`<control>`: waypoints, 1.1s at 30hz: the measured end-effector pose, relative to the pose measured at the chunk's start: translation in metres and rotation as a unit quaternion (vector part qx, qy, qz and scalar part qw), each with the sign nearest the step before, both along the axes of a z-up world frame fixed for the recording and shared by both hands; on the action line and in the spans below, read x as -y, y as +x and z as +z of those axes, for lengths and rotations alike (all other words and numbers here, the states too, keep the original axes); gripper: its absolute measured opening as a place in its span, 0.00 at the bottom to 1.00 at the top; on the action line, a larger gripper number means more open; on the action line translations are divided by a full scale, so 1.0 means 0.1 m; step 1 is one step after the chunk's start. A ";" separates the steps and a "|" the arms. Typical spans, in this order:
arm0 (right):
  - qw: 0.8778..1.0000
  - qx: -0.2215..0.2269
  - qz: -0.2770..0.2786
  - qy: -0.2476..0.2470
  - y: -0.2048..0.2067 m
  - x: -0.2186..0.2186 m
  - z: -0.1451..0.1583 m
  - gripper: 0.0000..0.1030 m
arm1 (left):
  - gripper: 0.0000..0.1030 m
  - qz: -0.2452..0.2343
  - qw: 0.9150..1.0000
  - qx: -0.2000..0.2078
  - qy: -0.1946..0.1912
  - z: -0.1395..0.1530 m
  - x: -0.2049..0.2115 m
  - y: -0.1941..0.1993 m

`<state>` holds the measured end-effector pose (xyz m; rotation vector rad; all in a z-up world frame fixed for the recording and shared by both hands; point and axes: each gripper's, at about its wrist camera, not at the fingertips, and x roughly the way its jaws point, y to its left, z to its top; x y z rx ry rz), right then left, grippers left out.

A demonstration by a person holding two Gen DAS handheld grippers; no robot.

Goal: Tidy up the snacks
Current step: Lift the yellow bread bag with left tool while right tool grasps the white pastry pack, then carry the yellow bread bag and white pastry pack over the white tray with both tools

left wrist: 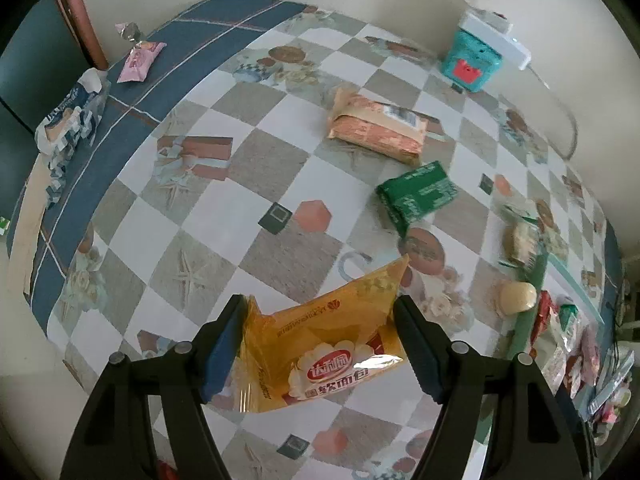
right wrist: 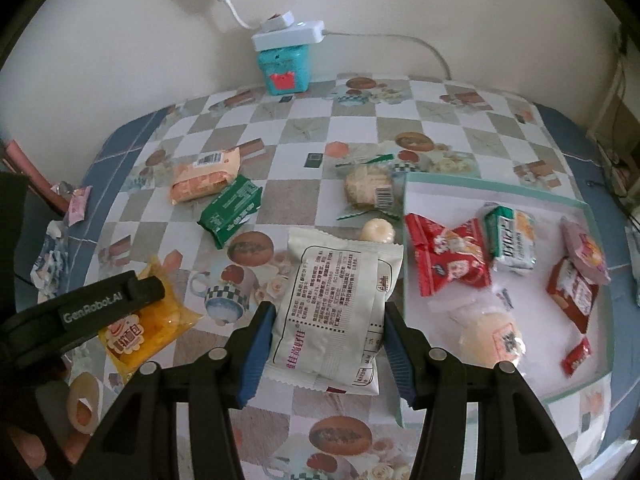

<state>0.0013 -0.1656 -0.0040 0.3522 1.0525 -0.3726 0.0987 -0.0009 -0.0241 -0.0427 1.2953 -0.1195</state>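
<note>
My left gripper (left wrist: 320, 320) is shut on a yellow bread packet (left wrist: 332, 344), its fingers pressing both sides; the packet also shows in the right wrist view (right wrist: 148, 328) under the left gripper's finger. My right gripper (right wrist: 326, 320) is shut on a white snack packet (right wrist: 336, 304) with printed text. A white tray with a green rim (right wrist: 496, 192) lies to the right and holds several snacks, among them a red packet (right wrist: 448, 256) and a green-white packet (right wrist: 512, 240).
On the checked tablecloth lie an orange packet (left wrist: 380, 128), a green packet (left wrist: 416, 196), a round cookie packet (right wrist: 368, 188) and a small cream ball (right wrist: 378, 230). A teal box (right wrist: 284, 68) with a power strip stands at the wall. A pink packet (left wrist: 140, 60) lies far left.
</note>
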 end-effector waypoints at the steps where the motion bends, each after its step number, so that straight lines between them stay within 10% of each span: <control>1: 1.000 0.002 -0.003 0.001 -0.03 0.02 0.01 0.54 | 0.74 -0.003 1.000 0.002 -0.001 0.04 -0.03 0.04; 33: 0.986 0.031 -0.155 0.046 -0.91 1.42 0.05 0.55 | 0.74 -0.158 0.986 0.021 0.037 0.00 1.34 -0.78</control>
